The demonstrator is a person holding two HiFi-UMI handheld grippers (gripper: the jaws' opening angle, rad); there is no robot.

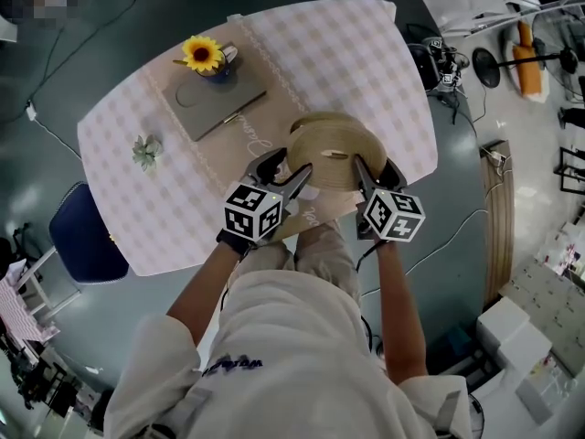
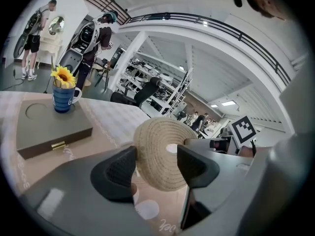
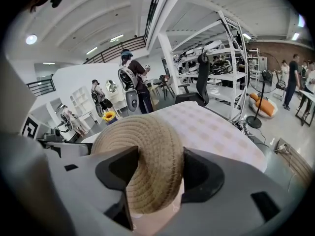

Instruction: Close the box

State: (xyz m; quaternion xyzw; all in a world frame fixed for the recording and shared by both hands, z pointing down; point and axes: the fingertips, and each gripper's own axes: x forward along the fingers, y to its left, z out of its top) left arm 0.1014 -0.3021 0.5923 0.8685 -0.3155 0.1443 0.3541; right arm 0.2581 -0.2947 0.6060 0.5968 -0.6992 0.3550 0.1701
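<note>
A round woven straw lid (image 1: pixel 333 146) hangs over the near edge of the table, above the beige runner (image 1: pixel 274 135). Whether the box's lower part sits under it I cannot tell. My left gripper (image 1: pixel 294 177) grips the lid's near-left rim and my right gripper (image 1: pixel 363 174) its near-right rim. In the left gripper view the lid (image 2: pixel 160 151) fills the gap of the left gripper (image 2: pixel 156 165), both pads against it. In the right gripper view the thick woven rim (image 3: pixel 152 156) is pinched in the right gripper (image 3: pixel 156 173).
A flat grey case (image 1: pixel 217 108) lies at the back left, with a blue mug holding a sunflower (image 1: pixel 207 56) on it. A small plant (image 1: pixel 146 151) sits near the table's left edge (image 1: pixel 101 167). A blue chair (image 1: pixel 87 236) stands left of the table; people stand in the background.
</note>
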